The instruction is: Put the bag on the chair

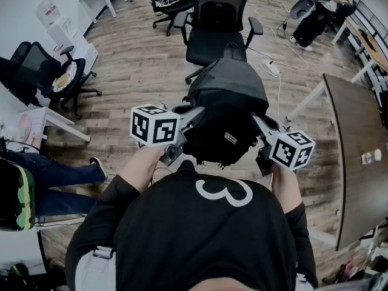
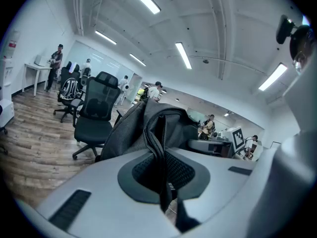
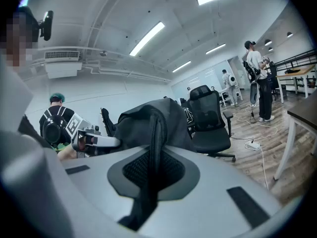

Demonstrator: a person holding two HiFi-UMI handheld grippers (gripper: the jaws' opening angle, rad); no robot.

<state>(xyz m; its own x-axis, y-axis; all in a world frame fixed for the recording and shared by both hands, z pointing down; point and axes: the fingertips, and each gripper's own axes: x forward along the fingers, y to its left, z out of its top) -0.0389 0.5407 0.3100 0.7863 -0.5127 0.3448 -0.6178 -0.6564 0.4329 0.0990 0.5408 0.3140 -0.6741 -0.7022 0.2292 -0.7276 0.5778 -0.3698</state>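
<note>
your left gripper (image 1: 194, 115) and right gripper (image 1: 258, 123) are each clamped shut on the bag (image 1: 225, 99). it hangs between them, near the black chair (image 1: 215, 38), not on its seat.

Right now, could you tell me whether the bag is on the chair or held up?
Held up: left gripper and right gripper are shut on the bag, short of the chair.
</note>
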